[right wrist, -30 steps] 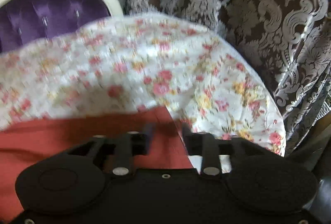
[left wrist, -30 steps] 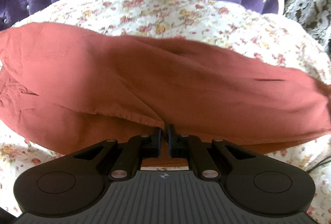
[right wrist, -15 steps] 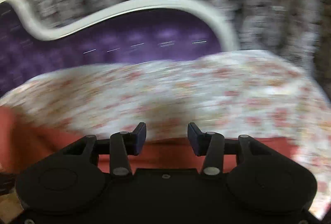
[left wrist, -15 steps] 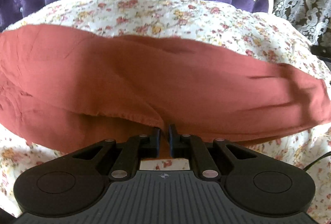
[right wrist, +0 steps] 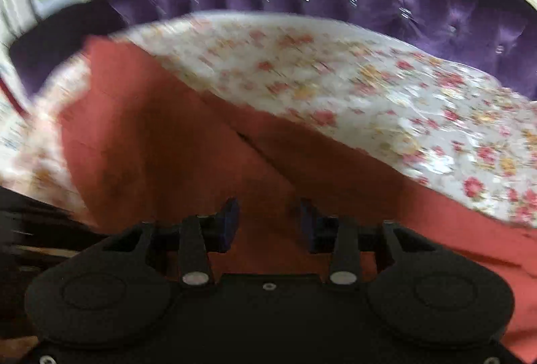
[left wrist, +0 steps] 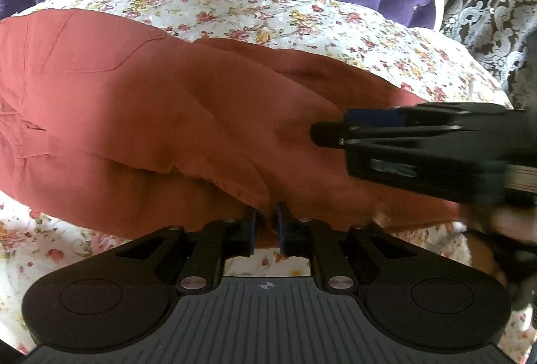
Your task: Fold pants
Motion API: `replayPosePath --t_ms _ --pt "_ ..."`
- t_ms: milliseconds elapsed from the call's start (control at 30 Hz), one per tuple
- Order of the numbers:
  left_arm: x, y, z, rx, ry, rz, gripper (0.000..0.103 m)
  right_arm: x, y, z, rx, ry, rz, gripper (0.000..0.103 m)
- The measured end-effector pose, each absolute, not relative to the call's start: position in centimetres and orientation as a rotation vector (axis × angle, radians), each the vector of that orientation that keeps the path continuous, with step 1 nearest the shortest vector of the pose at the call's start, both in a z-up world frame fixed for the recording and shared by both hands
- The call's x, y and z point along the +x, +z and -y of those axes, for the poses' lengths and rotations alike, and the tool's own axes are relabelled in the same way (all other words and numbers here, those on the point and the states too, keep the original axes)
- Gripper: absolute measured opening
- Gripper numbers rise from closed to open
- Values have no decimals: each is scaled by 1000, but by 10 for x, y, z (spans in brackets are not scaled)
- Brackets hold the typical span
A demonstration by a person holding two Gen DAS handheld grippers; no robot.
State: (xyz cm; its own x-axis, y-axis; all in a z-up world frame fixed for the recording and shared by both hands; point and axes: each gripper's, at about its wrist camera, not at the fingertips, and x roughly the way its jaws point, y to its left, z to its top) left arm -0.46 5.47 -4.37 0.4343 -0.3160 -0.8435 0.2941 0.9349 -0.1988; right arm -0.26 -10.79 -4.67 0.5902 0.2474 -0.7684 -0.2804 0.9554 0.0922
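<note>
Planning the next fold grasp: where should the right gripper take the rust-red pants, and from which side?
Probably the hemmed edge of the top layer of the pants, near the left gripper, whose opening jaws straddle that edge. It is the one raised lip; the rest lies flat on the floral sheet. The right gripper, jaws closing over flat cloth, should come from the near side, low, with one finger under.
</note>
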Motion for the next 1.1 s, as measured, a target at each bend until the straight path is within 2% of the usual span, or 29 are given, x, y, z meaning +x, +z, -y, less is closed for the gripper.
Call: replayPosePath --t_ms 33,233,633,767,1100 --pt "-7 -40 -60 -23 -378 -1052 18 2 -53 108 -63 266 -908 33" --pt "-15 -14 -105 99 -232 -976 18 -1 -51 113 -50 249 -901 33" --pt "54 -13 -226 -28 38 -918 18 -32 -2 58 -123 411 -691 45" --pt "63 -20 -240 -36 60 -929 18 -35 2 21 -186 513 -635 56" --pt "72 -43 -262 -136 -11 -978 18 -17 -27 -52 -367 637 -606 54"
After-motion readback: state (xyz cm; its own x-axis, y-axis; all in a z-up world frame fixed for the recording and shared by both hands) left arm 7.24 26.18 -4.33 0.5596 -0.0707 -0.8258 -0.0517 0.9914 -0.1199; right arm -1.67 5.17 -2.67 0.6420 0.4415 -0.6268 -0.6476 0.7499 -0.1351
